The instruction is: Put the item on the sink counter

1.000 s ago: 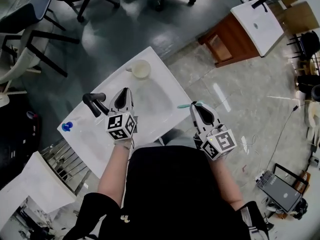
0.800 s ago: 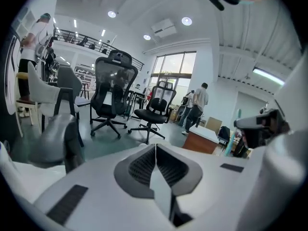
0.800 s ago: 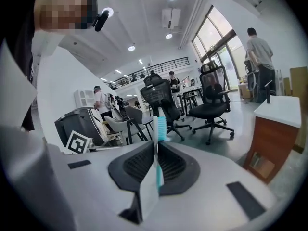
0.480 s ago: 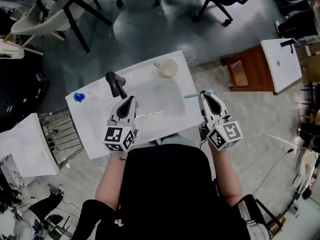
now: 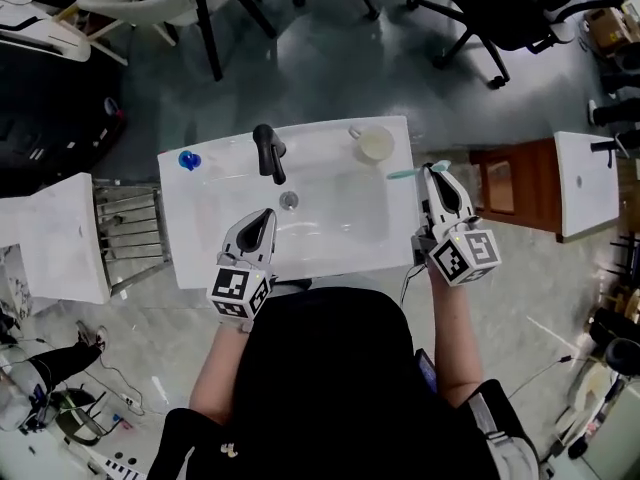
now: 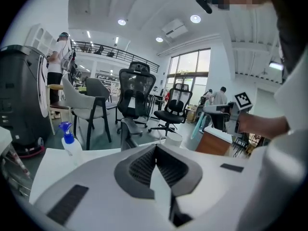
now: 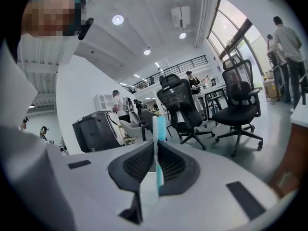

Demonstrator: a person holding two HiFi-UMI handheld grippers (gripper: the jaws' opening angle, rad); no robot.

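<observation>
In the head view the white sink counter [image 5: 200, 258] lies in front of me with a black faucet [image 5: 268, 152] and a cup [image 5: 376, 144] at its back right. My right gripper [image 5: 436, 172] is shut on a teal-and-white toothbrush [image 5: 404, 175], held at the counter's right edge beside the cup. In the right gripper view the toothbrush [image 7: 158, 150] stands upright between the closed pads. My left gripper [image 5: 263, 218] is shut and holds nothing, over the counter's front left. In the left gripper view this gripper [image 6: 156, 147] points toward the faucet [image 6: 127, 132].
A blue-topped spray bottle [image 5: 189, 159] stands at the counter's back left. A metal rack [image 5: 125, 230] and a white table [image 5: 50, 243] sit to the left. A brown cabinet [image 5: 497, 183] and a second sink [image 5: 588, 183] stand to the right. Office chairs [image 5: 520, 13] fill the floor behind.
The head view has swung so the sink now lies square in front. The right gripper with the toothbrush has come up to the counter's right edge near the cup. The left gripper sits nearer the front edge.
</observation>
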